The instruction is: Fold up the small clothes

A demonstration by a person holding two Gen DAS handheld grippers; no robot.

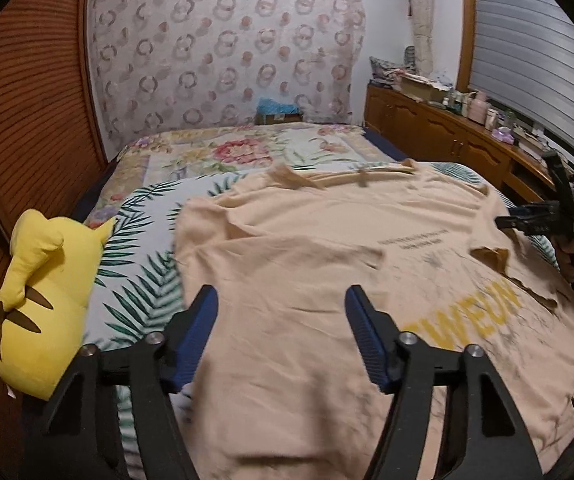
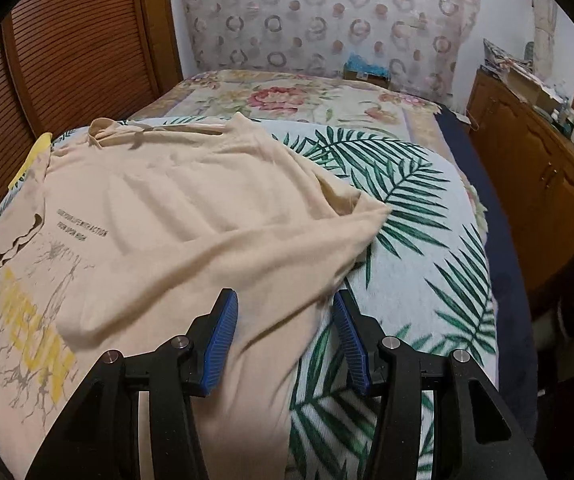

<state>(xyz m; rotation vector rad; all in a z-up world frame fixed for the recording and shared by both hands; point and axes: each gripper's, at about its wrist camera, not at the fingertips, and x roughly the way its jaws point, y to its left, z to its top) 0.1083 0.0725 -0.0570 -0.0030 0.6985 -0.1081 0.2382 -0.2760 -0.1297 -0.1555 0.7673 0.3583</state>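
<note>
Bed (image 1: 159, 276): fills both views, covered by a palm-leaf blanket, with a floral quilt (image 1: 247, 152) farther back toward the patterned wall.
T-shirt (image 1: 307, 264): a peach tee with yellow lettering lies spread across the leaf blanket, neck toward the far end, hem toward the cameras; the surface is rumpled and one sleeve sits loosely bunched.
Handling: judged light, limp and thin; it will drape and drag instead of holding shape, so a lifted edge will sag between the two holds. Nothing fragile, little slip on the blanket.
Where to grip: best guess is a pinch at the hem corners or side seams, taking both layers together, one claw per side.
Plush toy (image 1: 47, 300): yellow, at the bed's left edge, just beside the shirt's side but apart from it.
Left gripper (image 1: 281, 332): jaws moderately apart, hovering above the lower cloth; nothing clamped.
Right gripper (image 2: 285, 340): jaws about half spread, straddling the shirt's right edge, the left pad over fabric and the right over blanket; the pads do not press on it.
Left view only: the plush in full, the sideboard's cluttered top, and the right gripper with the hand holding it at the far right.
Right view only: the right sleeve (image 2: 359, 208) flopped over the leaves, and the dark floor beside the bed.
</note>
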